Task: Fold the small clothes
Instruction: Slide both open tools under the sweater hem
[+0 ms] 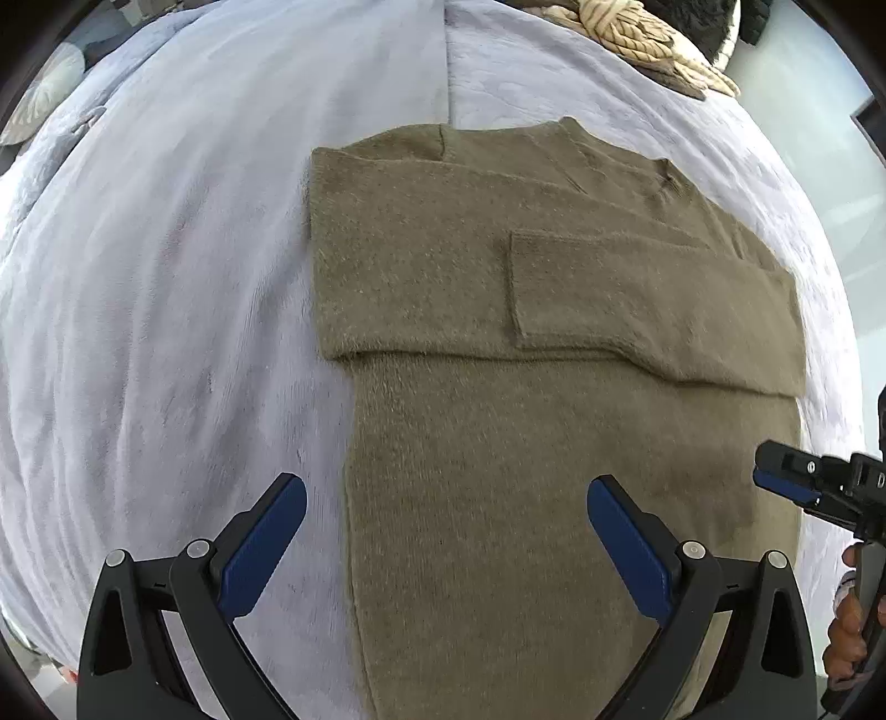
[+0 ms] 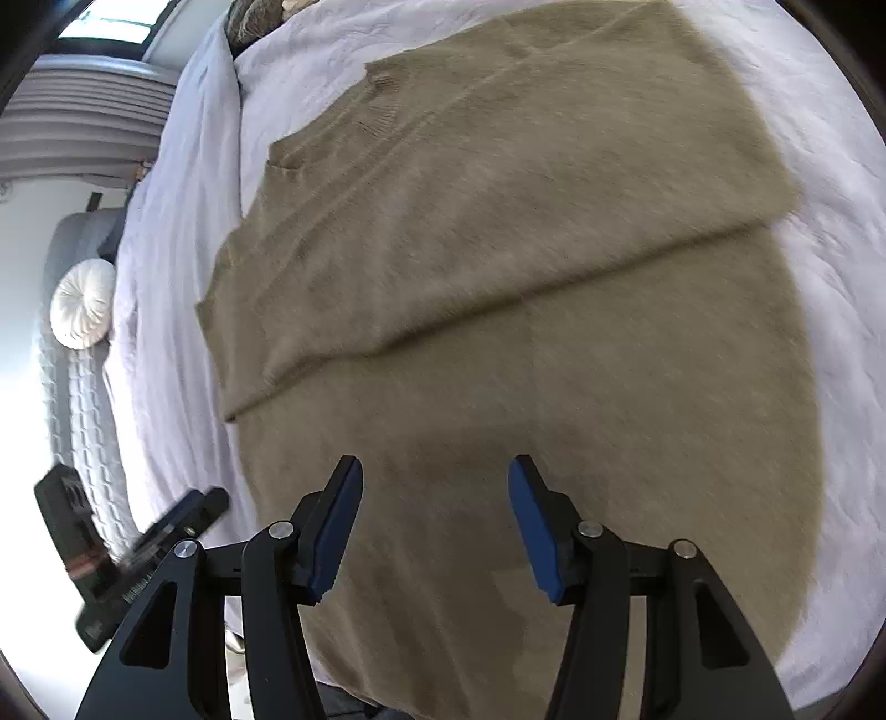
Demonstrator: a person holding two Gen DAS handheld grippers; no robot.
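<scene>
1. The left gripper (image 1: 446,493) has its jaws spread wide and grasps nothing; its blue pads (image 1: 266,545) hang above the near end of the sweater (image 1: 498,343), 1 finger over the bedcover (image 1: 166,288) and the other over the knit, so the gripper straddles the garment's left side edge.
2. The right gripper (image 2: 436,471) is likewise released, with a narrower gap, and holds nothing. Both of its fingers sit over the sweater's lower body, further in from the edge than the left pair.
3. The olive sweater lies flat on the pale bedcover, directly ahead of both sets of jaws. Its long axis runs away from the grippers, hem nearest and collar (image 1: 509,130) farthest.
4. Both sleeves (image 1: 653,299) are already folded across the chest, forming a crosswise band beyond the jaws.
5. My reading is that the remaining fold goes hem toward collar, so each gripper needs its own near hem corner. The hem itself falls below both views, so how close either is I cannot tell.
6. Farther out, cushions (image 1: 653,44) rest at the bed's far side.
</scene>
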